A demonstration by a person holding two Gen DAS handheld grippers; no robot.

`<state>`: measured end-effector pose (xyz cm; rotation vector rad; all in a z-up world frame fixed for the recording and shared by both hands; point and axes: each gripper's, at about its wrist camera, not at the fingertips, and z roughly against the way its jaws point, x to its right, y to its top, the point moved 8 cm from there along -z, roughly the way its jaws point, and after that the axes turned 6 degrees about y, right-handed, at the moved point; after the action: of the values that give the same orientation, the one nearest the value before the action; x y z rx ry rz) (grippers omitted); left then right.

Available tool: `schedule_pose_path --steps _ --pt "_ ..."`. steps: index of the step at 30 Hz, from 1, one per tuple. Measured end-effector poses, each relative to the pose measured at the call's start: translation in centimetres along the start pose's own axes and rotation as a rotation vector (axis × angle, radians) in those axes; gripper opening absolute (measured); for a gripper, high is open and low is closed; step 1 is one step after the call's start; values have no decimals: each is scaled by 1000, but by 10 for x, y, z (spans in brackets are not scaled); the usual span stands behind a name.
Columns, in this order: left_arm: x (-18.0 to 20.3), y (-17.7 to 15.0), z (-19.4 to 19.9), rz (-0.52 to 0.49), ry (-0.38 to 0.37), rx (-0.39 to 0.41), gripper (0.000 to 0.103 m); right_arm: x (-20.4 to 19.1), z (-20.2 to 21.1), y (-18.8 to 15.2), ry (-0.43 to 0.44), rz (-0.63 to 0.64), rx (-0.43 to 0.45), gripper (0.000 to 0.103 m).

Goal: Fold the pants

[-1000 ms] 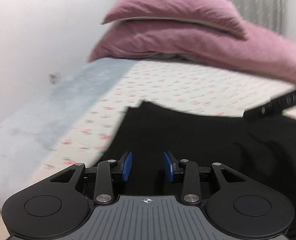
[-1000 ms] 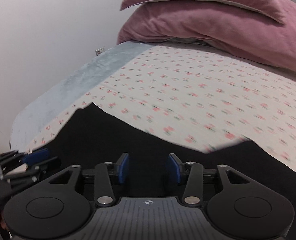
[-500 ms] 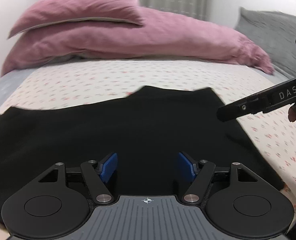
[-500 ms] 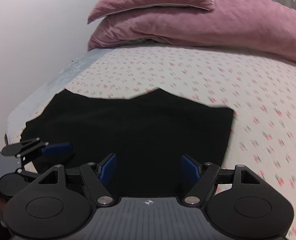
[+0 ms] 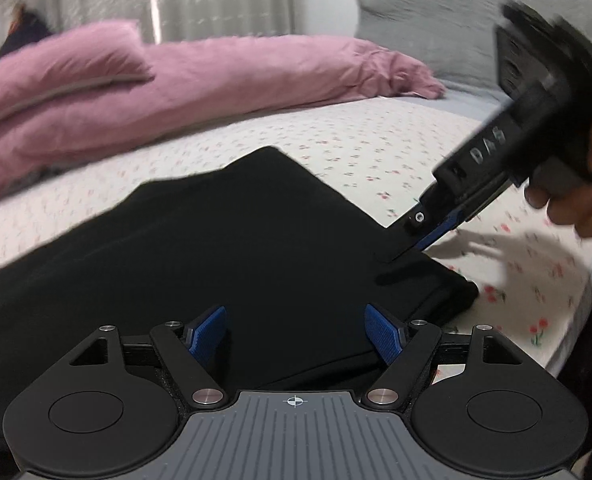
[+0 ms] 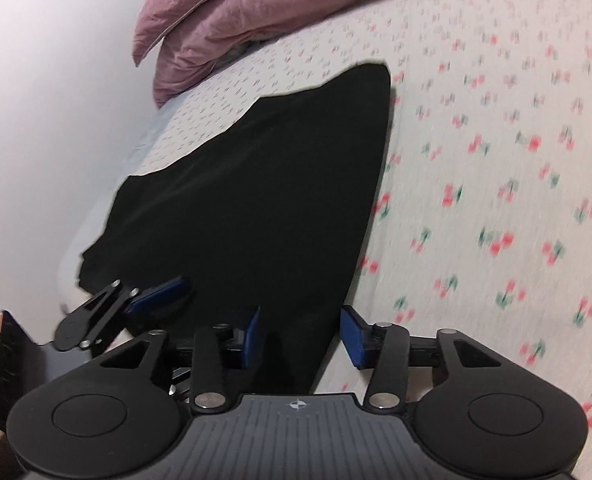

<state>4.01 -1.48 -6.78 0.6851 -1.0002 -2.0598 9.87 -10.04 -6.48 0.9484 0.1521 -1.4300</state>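
Black pants (image 5: pixel 224 248), folded into a flat panel, lie on a bed (image 5: pixel 396 148) with a cherry-print sheet, near its front edge. The left tool (image 5: pixel 296 332) hovers low over the near part of the cloth; its jaws have just been opening and stand wide, gripping nothing. The right tool (image 6: pixel 300 338), carried by a hand (image 5: pixel 584 184), straddles the pants' right edge; its jaws have just been closing, yet the blue pads (image 6: pixel 352 334) do not press the fabric. Pink pillows (image 5: pixel 108 92) and a grey pillow (image 5: pixel 436 28) lie along the far side.
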Motion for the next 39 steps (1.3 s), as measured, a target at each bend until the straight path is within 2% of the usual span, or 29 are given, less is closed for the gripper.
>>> schedule_pose_path --steps 3,5,9,14,17,21,24,25,26,28,30,32,34,39 --pt "4 2 4 -22 -16 18 78 0 1 -6 25 -25 -14 36" --pt "4 4 5 0 -49 16 78 -1 2 -9 57 -55 -40 24" --pt "14 7 9 -7 -112 32 78 1 7 -11 103 -105 -51 19" --pt "39 12 15 -82 -176 60 78 -11 18 0 174 -122 -14 16" --pt "49 17 14 -120 -139 88 78 -18 19 6 192 -112 -6 16" --pt "53 21 2 -140 -26 86 77 -19 16 11 210 -124 -7 18" --pt "50 18 -10 -133 48 63 75 -14 15 15 215 -139 -5 23" --pt "49 16 -13 -122 62 51 71 -11 15 18 212 -145 -1 25" --pt "47 14 -16 -106 68 37 70 -7 14 19 202 -153 4 35" --pt "43 12 -18 -71 69 20 63 5 15 26 157 -159 31 47" --pt "41 11 -16 -49 69 20 56 19 13 33 80 -144 50 48" --pt "39 10 -14 -39 74 18 45 34 9 38 10 -129 72 42" --pt "39 9 -13 -22 77 14 34 41 7 45 41 -164 99 42" --pt "37 10 -12 21 70 19 23 46 -4 60 67 -170 171 38"
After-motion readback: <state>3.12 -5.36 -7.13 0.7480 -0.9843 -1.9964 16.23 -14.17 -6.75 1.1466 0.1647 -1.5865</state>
